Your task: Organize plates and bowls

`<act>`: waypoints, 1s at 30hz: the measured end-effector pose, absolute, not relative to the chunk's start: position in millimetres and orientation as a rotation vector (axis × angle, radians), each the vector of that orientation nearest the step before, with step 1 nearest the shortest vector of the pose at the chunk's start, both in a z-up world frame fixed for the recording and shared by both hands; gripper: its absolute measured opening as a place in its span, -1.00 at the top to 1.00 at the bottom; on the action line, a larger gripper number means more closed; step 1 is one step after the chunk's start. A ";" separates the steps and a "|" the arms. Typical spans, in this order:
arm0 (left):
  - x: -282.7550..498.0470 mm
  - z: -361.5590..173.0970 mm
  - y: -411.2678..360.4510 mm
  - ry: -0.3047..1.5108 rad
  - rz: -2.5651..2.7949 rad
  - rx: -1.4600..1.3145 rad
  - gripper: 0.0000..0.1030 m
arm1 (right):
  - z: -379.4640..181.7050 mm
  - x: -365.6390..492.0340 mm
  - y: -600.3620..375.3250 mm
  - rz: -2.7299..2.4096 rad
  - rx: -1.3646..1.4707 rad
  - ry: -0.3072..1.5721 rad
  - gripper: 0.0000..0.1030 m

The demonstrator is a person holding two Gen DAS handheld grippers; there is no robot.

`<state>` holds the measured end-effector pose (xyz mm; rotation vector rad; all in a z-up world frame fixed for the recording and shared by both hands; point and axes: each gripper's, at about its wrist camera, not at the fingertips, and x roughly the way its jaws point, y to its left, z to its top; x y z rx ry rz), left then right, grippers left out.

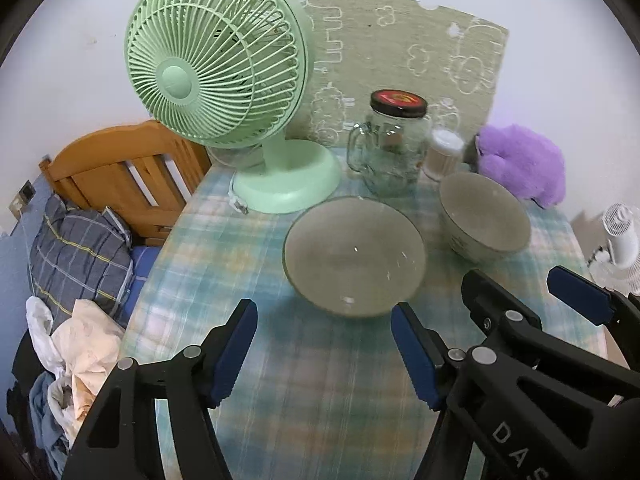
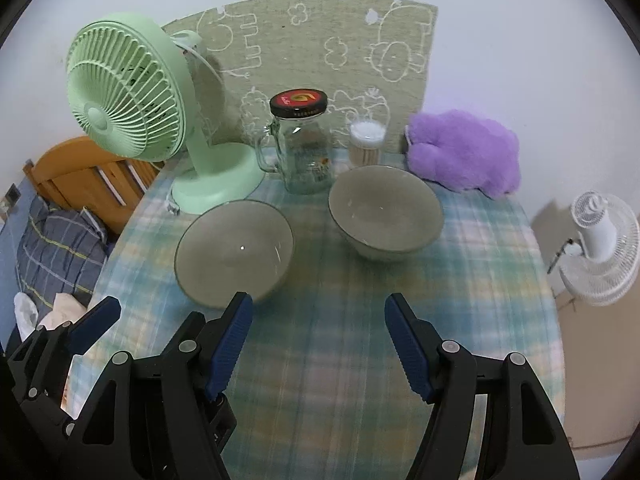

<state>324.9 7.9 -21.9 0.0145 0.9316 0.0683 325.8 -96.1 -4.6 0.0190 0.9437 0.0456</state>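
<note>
Hovering with left gripper and right gripper both spread wide, grasping nothing; facing two bowls sitting apart on the checked cloth; likely ceramic, heavy, slick, breakable, so pinching a rim

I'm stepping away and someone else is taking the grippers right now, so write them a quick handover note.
Left gripper: open, empty, just short of the left bowl.
Right gripper: open, empty, over bare tablecloth.
Both bowls sit upright and apart on the table, the right bowl near the jar.
Done: nothing visibly stacked yet.
Left: probably nest one bowl in the other. No plates in view.
</note>
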 end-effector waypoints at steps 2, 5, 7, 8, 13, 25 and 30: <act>334.3 -24.3 8.5 0.931 0.082 0.012 -0.34 | -6.2 337.5 -95.7 0.057 0.020 0.941 -0.39; 348.1 -29.7 11.5 0.941 0.101 0.010 -0.33 | -10.9 355.4 -92.8 0.073 0.016 0.944 -0.38; 357.1 -35.2 12.0 0.948 0.110 0.018 -0.32 | -15.7 364.5 -91.2 0.081 0.021 0.951 -0.28; 362.7 -39.1 13.0 0.956 0.108 0.016 -0.30 | -19.6 370.2 -90.4 0.084 0.028 0.955 -0.25; 382.6 -56.1 17.2 0.985 0.106 0.006 -0.20 | -38.7 393.7 -87.0 0.096 0.047 0.985 -0.13; 409.2 -86.0 24.6 1.029 0.143 0.010 0.30 | -74.4 430.9 -81.5 0.102 0.063 1.041 0.43; 413.0 -94.0 30.1 1.055 0.157 -0.008 0.46 | -81.8 436.7 -77.0 0.114 0.063 1.048 0.63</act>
